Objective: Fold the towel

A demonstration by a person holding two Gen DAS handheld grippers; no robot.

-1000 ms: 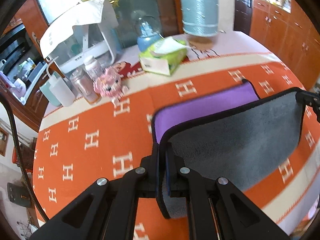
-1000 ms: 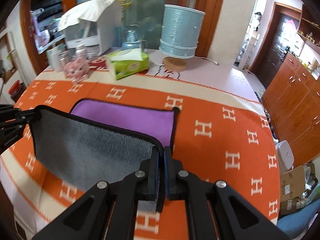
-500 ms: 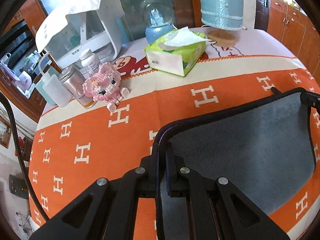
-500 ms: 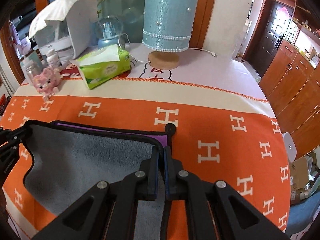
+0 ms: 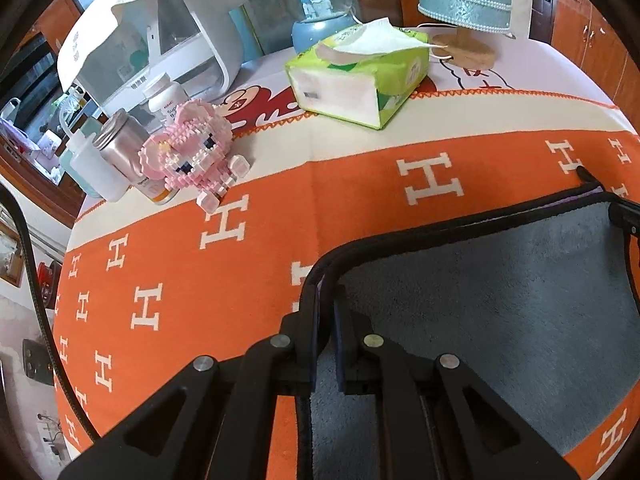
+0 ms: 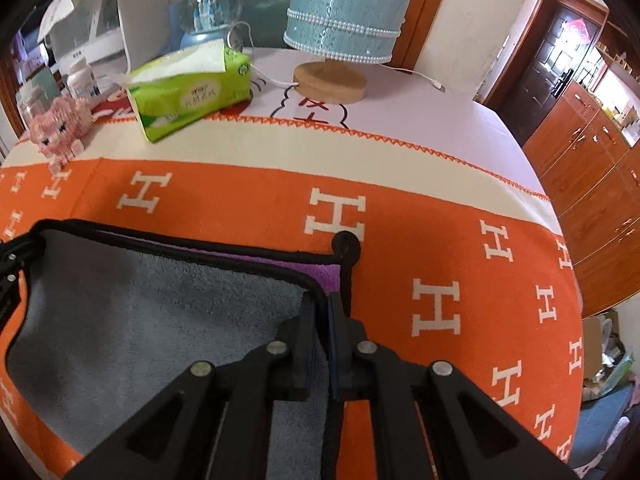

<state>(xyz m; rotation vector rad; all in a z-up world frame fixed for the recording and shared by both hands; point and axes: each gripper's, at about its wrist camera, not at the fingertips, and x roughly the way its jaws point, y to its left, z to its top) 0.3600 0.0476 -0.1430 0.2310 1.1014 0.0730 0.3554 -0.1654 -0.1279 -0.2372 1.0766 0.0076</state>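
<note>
Left hand-held gripper [image 5: 326, 316] and right hand-held gripper [image 6: 320, 320] each clamped a corner of the towel [image 6: 160, 312], folded grey-side-up on the counter [image 6: 400, 184], purple strip showing at far edge.

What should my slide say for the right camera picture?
Right gripper pinches the grey-and-purple black-edged towel over an orange H-patterned tablecloth.

Bare orange cloth [image 6: 256, 196] ahead of towel [image 6: 152, 312]; tissue box [image 6: 190, 94], lamp [image 6: 336, 40], toy [image 6: 60, 128] beyond.
</note>
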